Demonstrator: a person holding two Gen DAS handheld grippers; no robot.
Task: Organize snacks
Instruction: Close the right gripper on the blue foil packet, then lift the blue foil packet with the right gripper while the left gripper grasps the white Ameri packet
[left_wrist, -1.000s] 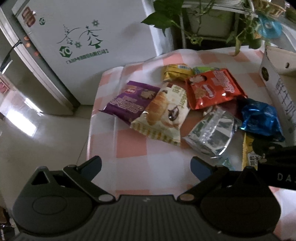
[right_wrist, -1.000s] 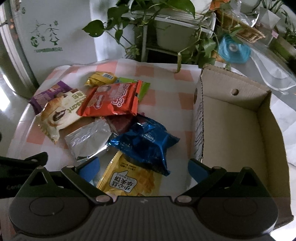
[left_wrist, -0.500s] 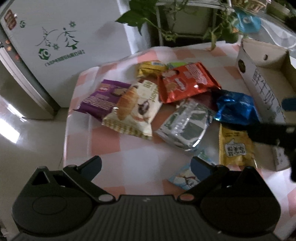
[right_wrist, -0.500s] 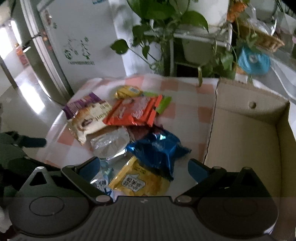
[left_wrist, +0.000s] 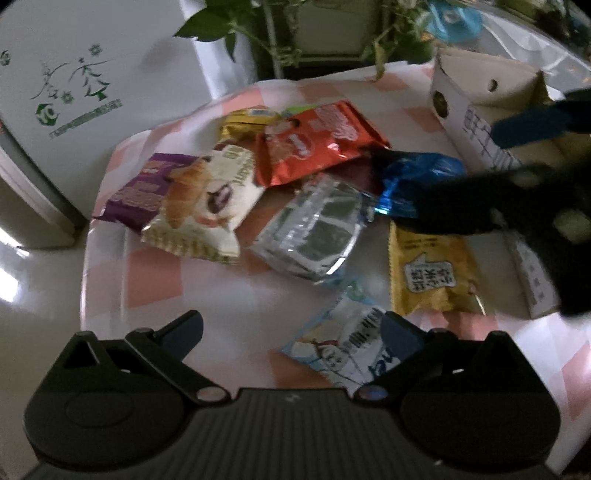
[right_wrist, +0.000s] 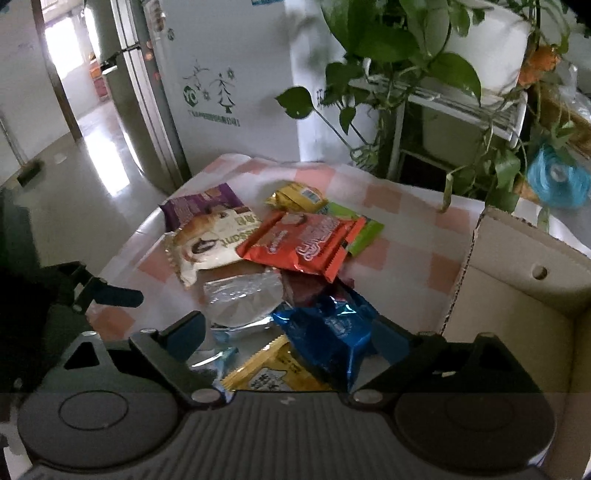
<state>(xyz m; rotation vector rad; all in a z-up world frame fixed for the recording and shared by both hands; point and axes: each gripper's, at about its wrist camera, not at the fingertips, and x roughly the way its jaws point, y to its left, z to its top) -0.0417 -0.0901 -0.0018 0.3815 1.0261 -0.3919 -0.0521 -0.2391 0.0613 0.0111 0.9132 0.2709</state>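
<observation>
Where snacks (right_wrist: 303, 247) crowd: box (right_wrist: 517, 317) (plant (right_wrist: 388, 44) behind)

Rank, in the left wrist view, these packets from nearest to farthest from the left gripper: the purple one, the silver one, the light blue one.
1. Light blue packet, right beside the left gripper.
2. Silver packet, middle of the table.
3. Purple packet, far left.

A home, probably a dining corner: a pink-checked tablecloth (right_wrist: 391, 199) covers the table, trailing pothos plants (right_wrist: 399, 40) hang from a white rack (right_wrist: 461, 107), and a doorway (right_wrist: 70, 66) opens onto a sunlit tiled hall
</observation>
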